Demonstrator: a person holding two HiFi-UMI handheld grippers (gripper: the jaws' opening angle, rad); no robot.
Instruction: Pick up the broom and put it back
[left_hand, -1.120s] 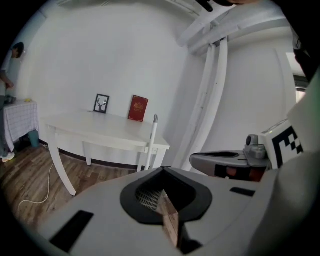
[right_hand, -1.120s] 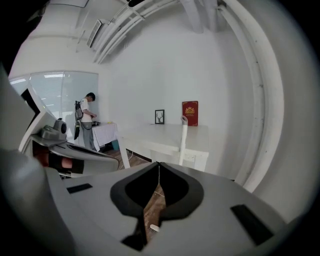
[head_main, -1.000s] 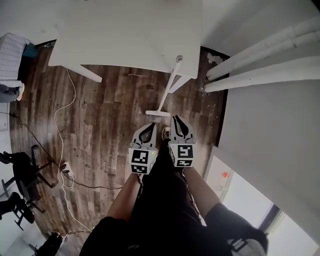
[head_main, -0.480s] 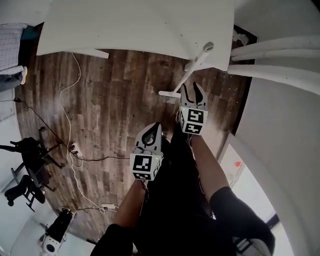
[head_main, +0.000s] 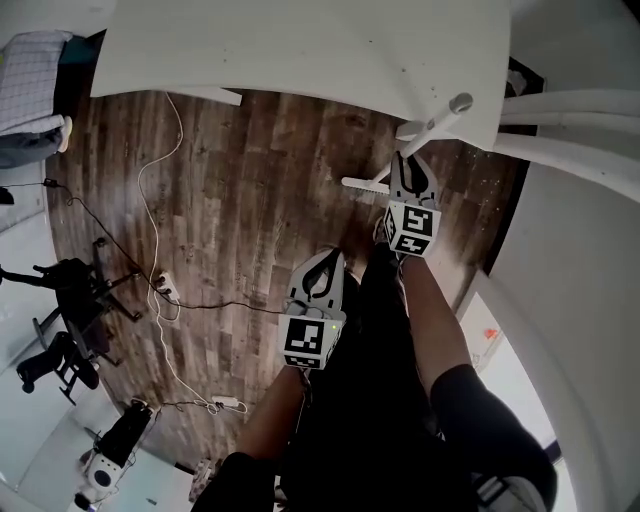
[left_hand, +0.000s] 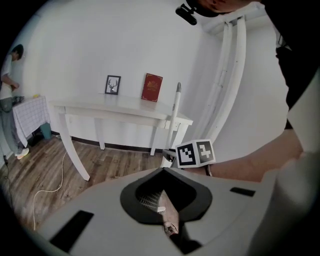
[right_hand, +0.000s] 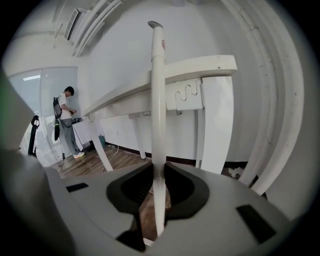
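A white broom (head_main: 437, 124) leans against the corner of the white table (head_main: 300, 40), its head (head_main: 362, 185) on the wooden floor. My right gripper (head_main: 408, 162) is at the lower part of the handle. In the right gripper view the handle (right_hand: 158, 100) runs up between the jaws of the right gripper (right_hand: 159, 167). The jaws are closing, and their pads lie against both sides of the handle. My left gripper (head_main: 327, 258) hangs nearer my legs, shut and empty. The left gripper (left_hand: 163, 171) looks towards the broom (left_hand: 175, 115) and the table (left_hand: 120, 106).
White pipes (head_main: 575, 105) run along the wall right of the broom. Cables (head_main: 160, 190) and a power strip (head_main: 160, 291) lie on the floor at left, near a black chair base (head_main: 70, 300). A person (right_hand: 65, 120) stands far off. Two pictures (left_hand: 153, 87) stand on the table.
My right gripper has moved forward to the broom, and the handle now sits between its jaws. The left gripper has stayed back beside my legs. The table now looks closer.
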